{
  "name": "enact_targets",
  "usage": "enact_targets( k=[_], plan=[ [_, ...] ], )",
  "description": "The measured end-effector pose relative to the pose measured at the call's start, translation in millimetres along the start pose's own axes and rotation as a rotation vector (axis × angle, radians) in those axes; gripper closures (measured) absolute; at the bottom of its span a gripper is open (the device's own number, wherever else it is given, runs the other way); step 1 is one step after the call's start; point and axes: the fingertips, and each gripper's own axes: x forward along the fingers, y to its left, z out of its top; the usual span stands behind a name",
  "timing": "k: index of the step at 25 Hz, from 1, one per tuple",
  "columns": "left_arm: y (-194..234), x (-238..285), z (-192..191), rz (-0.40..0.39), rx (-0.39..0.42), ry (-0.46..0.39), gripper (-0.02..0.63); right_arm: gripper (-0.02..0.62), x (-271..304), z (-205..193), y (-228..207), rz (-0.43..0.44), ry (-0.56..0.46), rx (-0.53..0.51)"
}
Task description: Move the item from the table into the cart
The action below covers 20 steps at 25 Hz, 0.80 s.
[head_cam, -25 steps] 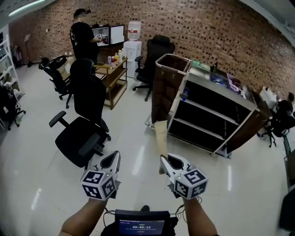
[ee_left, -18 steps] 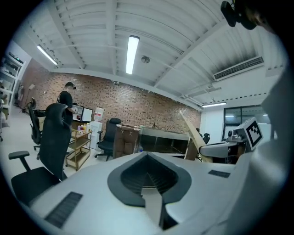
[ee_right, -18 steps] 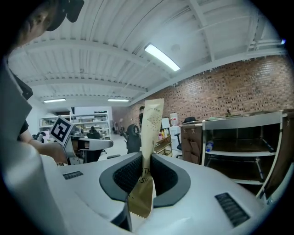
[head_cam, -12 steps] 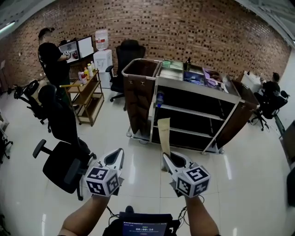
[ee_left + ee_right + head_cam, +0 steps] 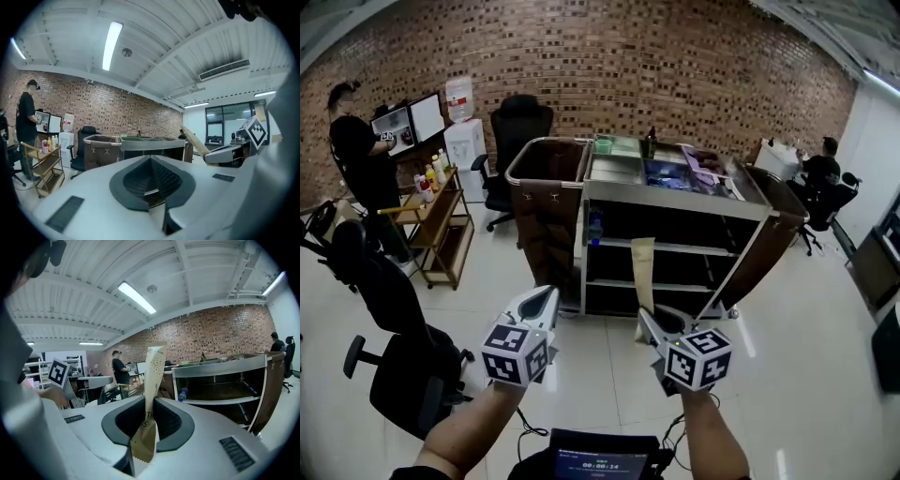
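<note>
My right gripper (image 5: 649,319) is shut on a tall tan paper packet (image 5: 643,270) that stands upright out of its jaws. In the right gripper view the packet (image 5: 153,376) is pinched between the dark pads, at the right gripper (image 5: 150,401). My left gripper (image 5: 546,298) is held beside it, jaws shut and holding nothing; its pads meet at a point in the left gripper view (image 5: 151,160). The metal service cart (image 5: 675,199) stands straight ahead with open shelves and trays of items on top. It shows as the cart (image 5: 220,376) and the cart (image 5: 140,143).
Brown bags hang on both ends of the cart, the left one (image 5: 539,220). A black office chair (image 5: 398,361) is at my left, a wooden trolley (image 5: 441,225) and a standing person (image 5: 356,155) beyond it. Another person (image 5: 820,171) sits far right.
The cart has come nearer and swung to the middle of the head view. Both grippers have travelled toward it, the right one still shut on the packet.
</note>
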Motion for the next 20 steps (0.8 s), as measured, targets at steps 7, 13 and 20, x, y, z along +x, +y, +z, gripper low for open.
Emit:
enact_targets(
  k=[7, 13, 20],
  plan=[
    [44, 151, 33, -0.048, 0.023, -0.01, 0.601, 0.552, 108, 48, -97, -0.019, 0.027, 0.022],
    [67, 279, 60, -0.026, 0.014, -0.019, 0.601, 0.552, 188, 96, -197, -0.006, 0.05, 0.018],
    [126, 405, 102, -0.014, 0.024, -0.028, 0.601, 0.552, 302, 155, -281, 0.023, 0.064, 0.036]
  ],
)
